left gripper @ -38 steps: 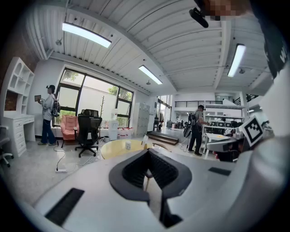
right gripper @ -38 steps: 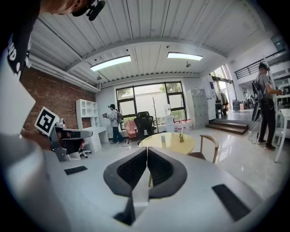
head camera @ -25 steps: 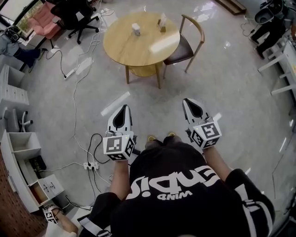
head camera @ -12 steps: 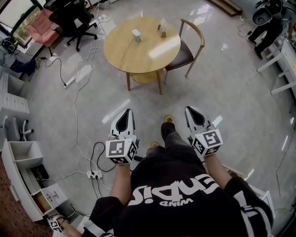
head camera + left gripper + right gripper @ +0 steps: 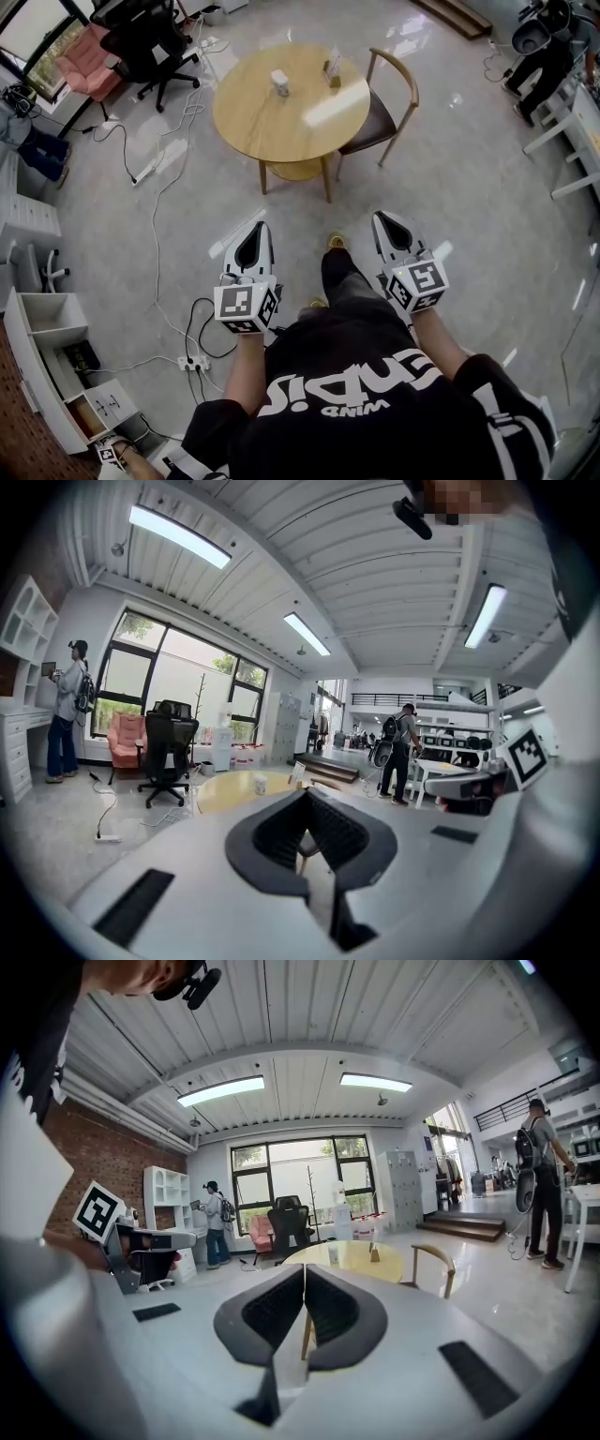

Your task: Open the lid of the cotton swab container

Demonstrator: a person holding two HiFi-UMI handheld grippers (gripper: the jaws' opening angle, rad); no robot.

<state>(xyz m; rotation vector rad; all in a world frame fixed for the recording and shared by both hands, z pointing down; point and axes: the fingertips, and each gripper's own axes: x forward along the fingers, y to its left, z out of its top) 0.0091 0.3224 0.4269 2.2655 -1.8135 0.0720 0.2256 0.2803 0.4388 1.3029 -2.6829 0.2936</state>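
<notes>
Grey floor (image 5: 450, 187) ahead of empty, pinched-closed left tool (image 5: 257, 230) and right tool (image 5: 386, 220); well beyond, round wooden bench (image 5: 281, 122) with small white cylindrical container (image 5: 279, 82), opening seemingly not begun.

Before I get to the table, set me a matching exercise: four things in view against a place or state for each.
Things:
1. white container
2. wooden chair
3. pink armchair
4. left gripper

Place or state:
A. jaws shut, nothing between them
B. upper left corner of the head view
C. on the round table
D. at the table's right edge in the head view

Pairs: 1-C, 2-D, 3-B, 4-A
</notes>
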